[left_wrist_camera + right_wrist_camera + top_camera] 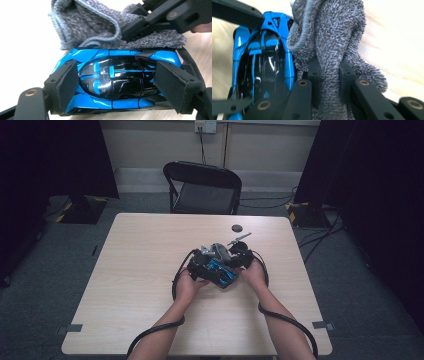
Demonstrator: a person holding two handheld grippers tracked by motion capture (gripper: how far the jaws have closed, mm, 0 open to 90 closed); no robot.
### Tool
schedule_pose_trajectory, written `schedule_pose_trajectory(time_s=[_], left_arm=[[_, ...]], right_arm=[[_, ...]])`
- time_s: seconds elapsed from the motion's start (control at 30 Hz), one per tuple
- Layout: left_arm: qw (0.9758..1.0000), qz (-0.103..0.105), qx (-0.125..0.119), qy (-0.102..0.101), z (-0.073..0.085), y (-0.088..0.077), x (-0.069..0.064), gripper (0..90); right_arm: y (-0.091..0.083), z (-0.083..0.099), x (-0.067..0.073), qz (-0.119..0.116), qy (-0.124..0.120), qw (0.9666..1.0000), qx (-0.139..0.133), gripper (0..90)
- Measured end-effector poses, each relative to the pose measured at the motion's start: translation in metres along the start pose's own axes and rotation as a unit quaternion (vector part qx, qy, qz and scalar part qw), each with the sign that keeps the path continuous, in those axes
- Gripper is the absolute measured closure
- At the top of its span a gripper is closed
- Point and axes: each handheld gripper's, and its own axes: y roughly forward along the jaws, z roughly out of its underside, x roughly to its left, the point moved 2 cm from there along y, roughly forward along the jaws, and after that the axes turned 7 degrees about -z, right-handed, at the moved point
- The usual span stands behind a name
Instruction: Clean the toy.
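Near the middle of the pale wooden table (150, 270), just ahead of the person's two hands, a glossy blue and black toy car (115, 82) is being wiped with a grey knitted cloth (334, 42). The left gripper (117, 86) has the car lengthwise between its two black jaws, a pad set against each end of the body, so it is closed on the car and steadies it on or just above the tabletop; which of the two I cannot tell. The right gripper (329, 82) has its jaws drawn nearly together on a bunched fold of the cloth, which stands up between the pads and spills out past them. In the right gripper view the cloth presses against one long flank of the car; in the left gripper view it lies bunched along the car's far side, touching the bodywork. Judging by this, the cleaning is under way and not finished: the cloth is at one flank, while the shiny roof and the near side lie bare. How much has already been wiped cannot be read, since the paint looks equally glossy everywhere. What seems left is to carry the cloth over the remaining surfaces. A small dark round cap (236, 227) lies apart, farther up the table.
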Motion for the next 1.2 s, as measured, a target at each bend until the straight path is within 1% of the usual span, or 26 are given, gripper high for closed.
schedule_pose_trajectory(time_s=[0.4,0.53,0.73,1.13,1.2], left_arm=[[1.0,0.0,0.0,-0.001,0.0,0.0,0.0,19.6],[1.0,-0.001,0.001,-0.002,0.0,0.0,-0.001,19.7],[1.0,-0.001,0.002,-0.002,0.0,0.0,-0.001,19.7],[1.0,0.0,0.004,-0.001,0.0,-0.001,-0.002,19.9],[1.0,0.001,0.004,0.0,0.0,-0.001,-0.002,20.0]], right_arm=[[-0.015,0.019,-0.004,-0.011,-0.007,0.9999,-0.004,76.4],[-0.02,0.027,-0.006,-0.018,-0.002,0.9998,-0.011,76.4],[-0.027,0.036,-0.006,-0.019,-0.003,0.9998,-0.01,76.4],[-0.037,0.051,-0.004,-0.031,-0.001,0.9994,-0.013,76.4],[-0.04,0.055,-0.004,-0.034,0.002,0.9993,-0.013,76.5]])
